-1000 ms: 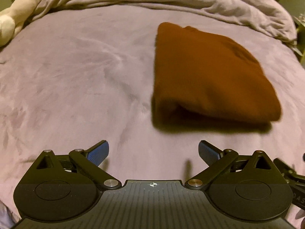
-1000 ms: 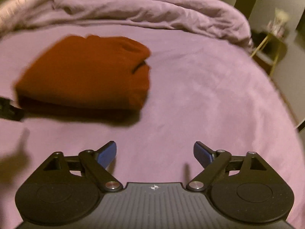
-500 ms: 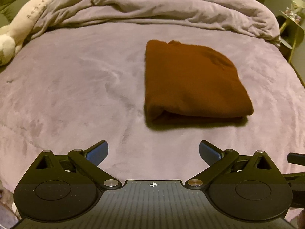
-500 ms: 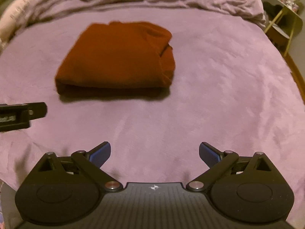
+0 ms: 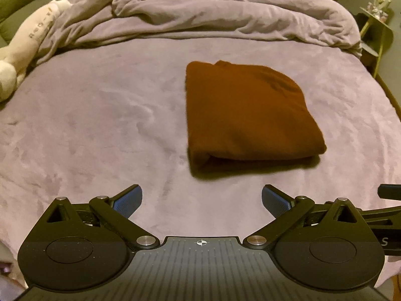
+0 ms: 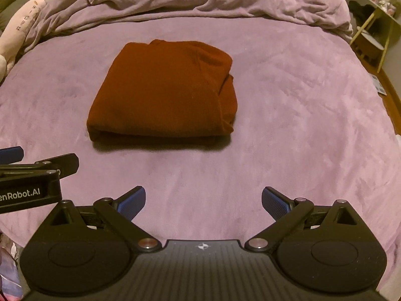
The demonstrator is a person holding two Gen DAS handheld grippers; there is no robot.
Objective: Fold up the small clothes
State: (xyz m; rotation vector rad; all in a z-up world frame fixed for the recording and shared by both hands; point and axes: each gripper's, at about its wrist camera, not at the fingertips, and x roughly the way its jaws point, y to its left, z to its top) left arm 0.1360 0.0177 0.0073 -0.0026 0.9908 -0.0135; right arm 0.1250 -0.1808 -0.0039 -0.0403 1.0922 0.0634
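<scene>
Purple bedding [image 5: 100, 130] covered the bed, with a rust-brown garment [image 6: 163, 90] lying folded near its middle. Left gripper [image 5: 201, 198] and right gripper [image 6: 203, 199] hovered short of it, jaws apart and empty; folding looked finished, so probably only tidying remained.

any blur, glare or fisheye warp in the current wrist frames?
Left wrist: dim warm light, folded brown garment slightly soft at its near edge, shadow below it, bed bowed by fisheye. Right wrist: garment sharper, purple cast, same bowing, no glare.
</scene>
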